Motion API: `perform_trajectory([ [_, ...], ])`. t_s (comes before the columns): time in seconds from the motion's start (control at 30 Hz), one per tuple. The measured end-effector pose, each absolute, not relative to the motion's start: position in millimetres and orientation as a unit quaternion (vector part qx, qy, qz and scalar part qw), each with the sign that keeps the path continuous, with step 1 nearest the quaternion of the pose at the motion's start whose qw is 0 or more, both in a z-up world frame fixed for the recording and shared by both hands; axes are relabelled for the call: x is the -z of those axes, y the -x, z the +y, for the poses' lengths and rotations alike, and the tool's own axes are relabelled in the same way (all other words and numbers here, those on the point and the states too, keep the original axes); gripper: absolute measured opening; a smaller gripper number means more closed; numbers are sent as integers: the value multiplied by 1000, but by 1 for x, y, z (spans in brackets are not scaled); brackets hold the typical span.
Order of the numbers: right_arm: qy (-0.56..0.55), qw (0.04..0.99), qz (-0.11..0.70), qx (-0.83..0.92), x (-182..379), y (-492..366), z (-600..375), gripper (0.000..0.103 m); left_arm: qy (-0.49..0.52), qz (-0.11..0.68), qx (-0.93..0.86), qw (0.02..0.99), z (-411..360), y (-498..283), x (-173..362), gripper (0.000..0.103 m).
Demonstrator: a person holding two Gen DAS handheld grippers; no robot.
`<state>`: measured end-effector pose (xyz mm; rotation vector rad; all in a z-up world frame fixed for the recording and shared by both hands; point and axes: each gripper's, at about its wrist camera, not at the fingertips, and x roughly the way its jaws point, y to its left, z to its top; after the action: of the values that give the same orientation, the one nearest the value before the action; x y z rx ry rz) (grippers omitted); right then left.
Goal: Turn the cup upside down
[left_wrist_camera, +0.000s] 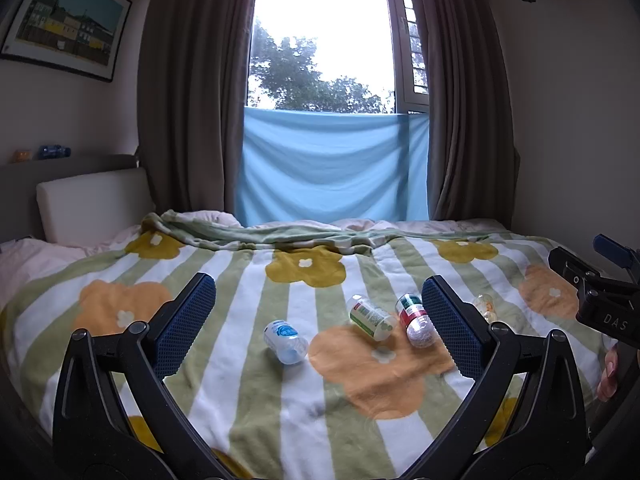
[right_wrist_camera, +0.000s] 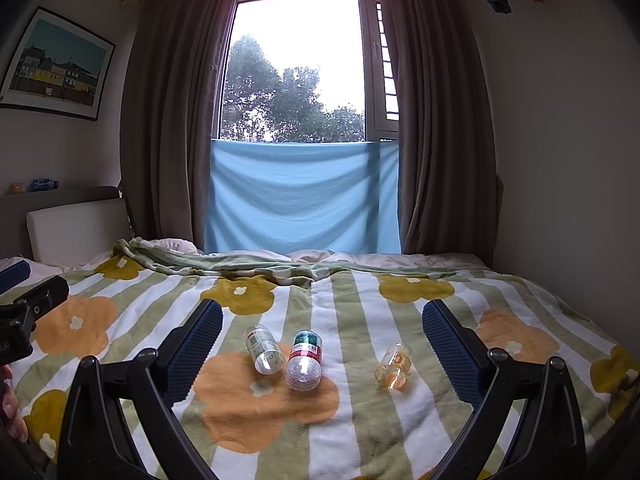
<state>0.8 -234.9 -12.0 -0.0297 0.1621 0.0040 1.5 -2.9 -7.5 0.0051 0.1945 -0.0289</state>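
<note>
Several small clear plastic cups lie on their sides on the flowered blanket [left_wrist_camera: 288, 412]. In the left wrist view there are a blue-labelled cup [left_wrist_camera: 285, 341], a green-labelled cup [left_wrist_camera: 371, 317], a red-and-green-labelled cup [left_wrist_camera: 416, 320] and an orange-labelled cup [left_wrist_camera: 486, 307] partly hidden behind my right finger. The right wrist view shows the green-labelled cup [right_wrist_camera: 265, 349], the red-and-green cup [right_wrist_camera: 304, 361] and the orange cup [right_wrist_camera: 393, 365]. My left gripper [left_wrist_camera: 319, 322] is open and empty, above the blanket, short of the cups. My right gripper [right_wrist_camera: 322, 342] is open and empty, also short of them.
The bed fills the foreground; a white headboard cushion [left_wrist_camera: 90, 204] stands at the left. Curtains and a window with a blue cloth [left_wrist_camera: 334, 164] are behind the bed. The other gripper shows at the right edge [left_wrist_camera: 604, 300] and at the left edge [right_wrist_camera: 24, 320].
</note>
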Motion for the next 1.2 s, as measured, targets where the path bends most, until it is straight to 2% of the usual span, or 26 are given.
perform_trajectory([
  [1.2, 13, 996, 90, -1, 15, -7, -235, 100, -17, 87, 9, 996, -7, -4, 11, 103],
])
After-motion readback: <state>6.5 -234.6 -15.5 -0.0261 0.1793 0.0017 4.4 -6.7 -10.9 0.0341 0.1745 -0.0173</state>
